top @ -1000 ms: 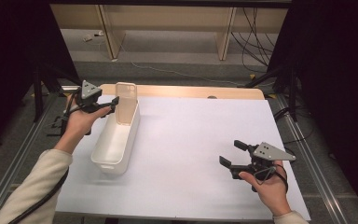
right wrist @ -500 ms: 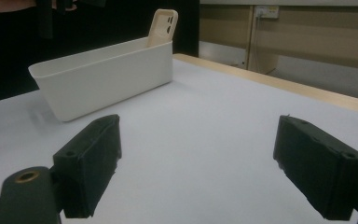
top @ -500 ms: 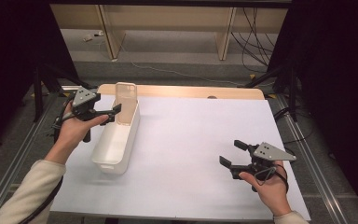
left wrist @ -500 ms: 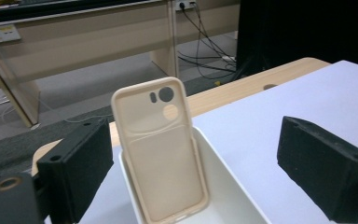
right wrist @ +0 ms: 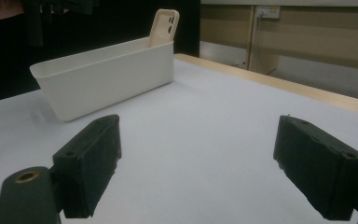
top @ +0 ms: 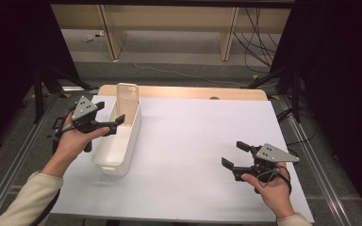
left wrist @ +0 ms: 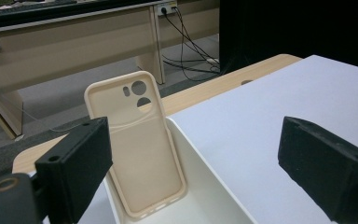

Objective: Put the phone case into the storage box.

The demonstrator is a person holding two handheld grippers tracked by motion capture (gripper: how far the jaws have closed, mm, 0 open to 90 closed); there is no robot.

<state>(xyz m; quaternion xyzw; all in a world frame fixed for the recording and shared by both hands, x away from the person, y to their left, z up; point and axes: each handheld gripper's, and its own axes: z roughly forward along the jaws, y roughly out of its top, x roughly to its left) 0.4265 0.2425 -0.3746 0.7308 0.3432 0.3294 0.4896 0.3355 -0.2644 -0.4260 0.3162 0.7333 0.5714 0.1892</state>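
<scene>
White paper covers the tabletop (top: 198, 141). At its left, a beige phone case (top: 127, 101) leans upright in the far end of a white bin (top: 118, 141) (its foot hidden behind the rim). Left tongs (top: 115, 123), jaws just opened with nothing between them, hover beside it; right tongs (top: 235, 155) gape apart over bare paper.

Just a white sheet (top: 193, 141) covering most of a light wooden table (top: 179, 92), wood edge peeking out along the far side. Behind that, pale wooden furniture legs (top: 111, 30) on a grey floor (top: 179, 66), plus a messy bunch of black cables (top: 259, 37) trailing down at the back right.
</scene>
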